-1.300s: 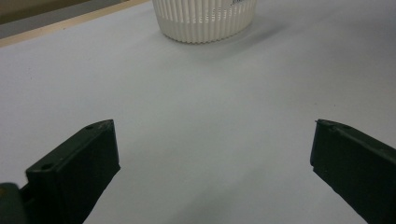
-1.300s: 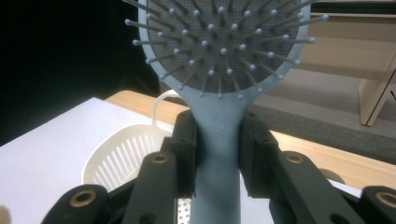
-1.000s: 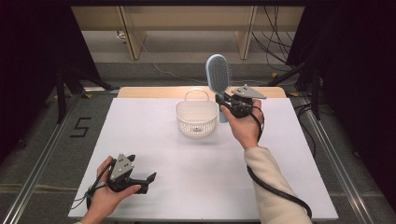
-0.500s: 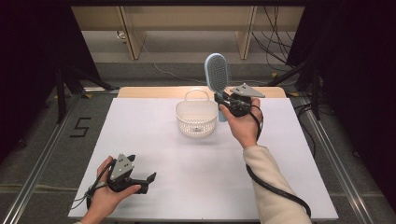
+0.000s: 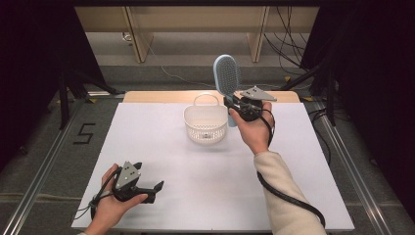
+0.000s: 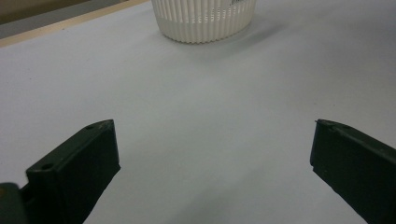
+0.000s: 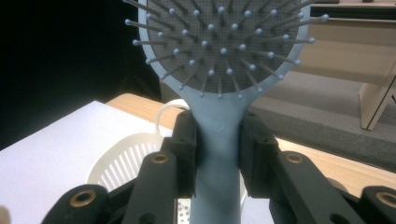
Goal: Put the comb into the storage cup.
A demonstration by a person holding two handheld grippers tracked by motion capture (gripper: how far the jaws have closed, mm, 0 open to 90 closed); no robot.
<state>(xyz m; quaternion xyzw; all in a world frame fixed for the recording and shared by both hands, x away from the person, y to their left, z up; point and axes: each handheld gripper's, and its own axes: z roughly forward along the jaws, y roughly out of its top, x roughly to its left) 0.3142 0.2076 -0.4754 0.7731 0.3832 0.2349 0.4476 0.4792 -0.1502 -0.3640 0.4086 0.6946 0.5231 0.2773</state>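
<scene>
A pale blue hairbrush [image 5: 227, 77] stands upright above the table's far side, bristles facing me. My right gripper [image 5: 235, 105] is shut on its handle [image 7: 215, 154], both jaws pressing the neck below the bristle pad [image 7: 224, 37]. Just left of it a white slotted basket [image 5: 205, 126] with a loop handle rests on the white table [image 5: 161, 156]. Low at the near left, my left gripper [image 5: 155, 190] lies open on the table, nothing between its jaws. From the left gripper view the basket [image 6: 205, 18] sits far ahead.
A wooden strip [image 5: 147, 97] edges the table's far side. Metal rails [image 5: 44, 161] run along both sides. Beyond the table stand wooden frame legs [image 5: 137, 34] and loose cables [image 5: 288, 34] on the floor.
</scene>
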